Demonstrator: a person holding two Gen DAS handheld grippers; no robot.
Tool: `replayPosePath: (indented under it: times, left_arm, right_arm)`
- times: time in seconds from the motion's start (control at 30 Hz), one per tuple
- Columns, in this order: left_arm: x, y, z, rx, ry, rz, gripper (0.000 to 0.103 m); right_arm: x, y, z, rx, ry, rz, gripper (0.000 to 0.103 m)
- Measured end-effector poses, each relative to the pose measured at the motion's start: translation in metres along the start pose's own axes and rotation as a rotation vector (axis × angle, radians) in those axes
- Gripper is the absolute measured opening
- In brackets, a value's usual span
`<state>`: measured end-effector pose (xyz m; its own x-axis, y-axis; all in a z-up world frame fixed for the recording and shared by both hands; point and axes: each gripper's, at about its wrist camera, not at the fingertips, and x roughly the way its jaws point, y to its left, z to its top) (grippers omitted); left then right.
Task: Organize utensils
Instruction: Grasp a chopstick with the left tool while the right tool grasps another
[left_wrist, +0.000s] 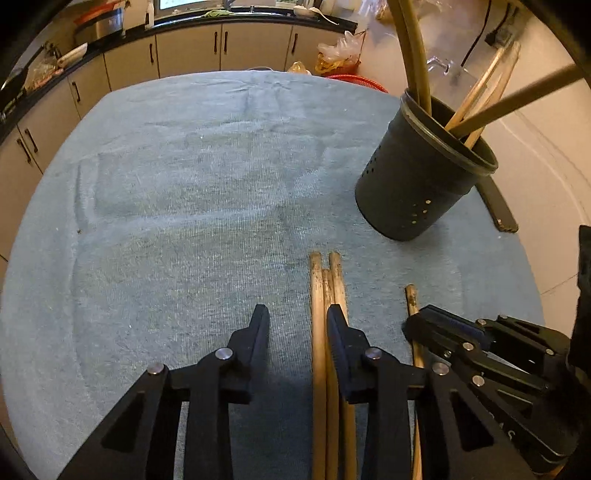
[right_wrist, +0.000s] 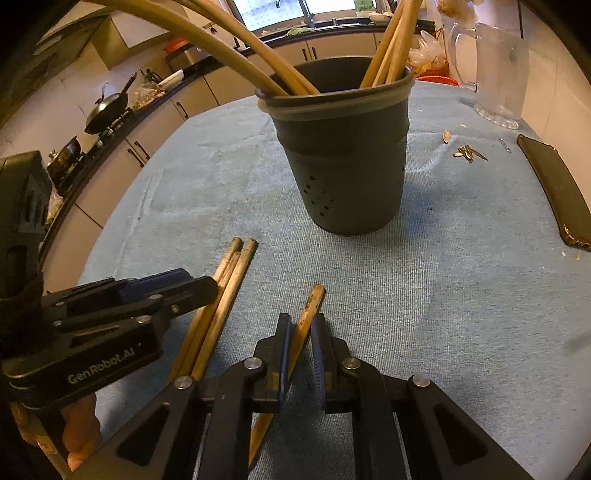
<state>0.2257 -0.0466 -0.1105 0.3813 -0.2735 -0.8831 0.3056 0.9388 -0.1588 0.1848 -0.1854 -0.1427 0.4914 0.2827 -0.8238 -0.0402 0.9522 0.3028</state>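
A dark perforated utensil holder (left_wrist: 417, 173) (right_wrist: 343, 155) stands on the blue towel (left_wrist: 192, 177) and holds several wooden sticks. Three wooden chopsticks (left_wrist: 325, 295) (right_wrist: 225, 288) lie together on the towel. My left gripper (left_wrist: 297, 317) is open, its right finger (left_wrist: 338, 325) over this bundle; it also shows in the right wrist view (right_wrist: 199, 288). A single chopstick (right_wrist: 310, 314) (left_wrist: 412, 299) lies apart to the right. My right gripper (right_wrist: 301, 325) has its jaws narrowly apart around this chopstick; a small gap shows on the right side. It appears in the left wrist view (left_wrist: 413, 325).
A clear glass pitcher (right_wrist: 498, 74) stands at the far right of the table. A dark flat phone-like object (right_wrist: 557, 192) (left_wrist: 496, 206) lies by the right edge. Small scraps (right_wrist: 469, 153) lie behind the holder. Kitchen cabinets (left_wrist: 184, 51) run along the back.
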Motion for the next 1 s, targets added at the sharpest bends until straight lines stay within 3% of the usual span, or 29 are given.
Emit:
replayPosePath:
  times: [0.33, 0.57, 0.7, 1.0]
  left_arm:
    - [0.006, 0.000, 0.008, -0.005, 0.039, 0.042, 0.031]
    - [0.015, -0.015, 0.017, 0.096, 0.041, 0.139, 0.029]
    - [0.019, -0.023, 0.020, 0.198, -0.002, 0.163, 0.009]
    - [0.001, 0.005, 0.003, 0.102, 0.004, 0.165, 0.007]
  right_arm:
    - [-0.003, -0.003, -0.001, 0.000, -0.001, 0.008, 0.014]
    - [-0.002, 0.004, -0.005, -0.016, 0.022, 0.002, 0.015]
    - [0.000, 0.006, -0.002, -0.008, 0.033, -0.001, 0.015]
    - [0.007, 0.011, 0.008, -0.028, 0.101, -0.011, 0.015]
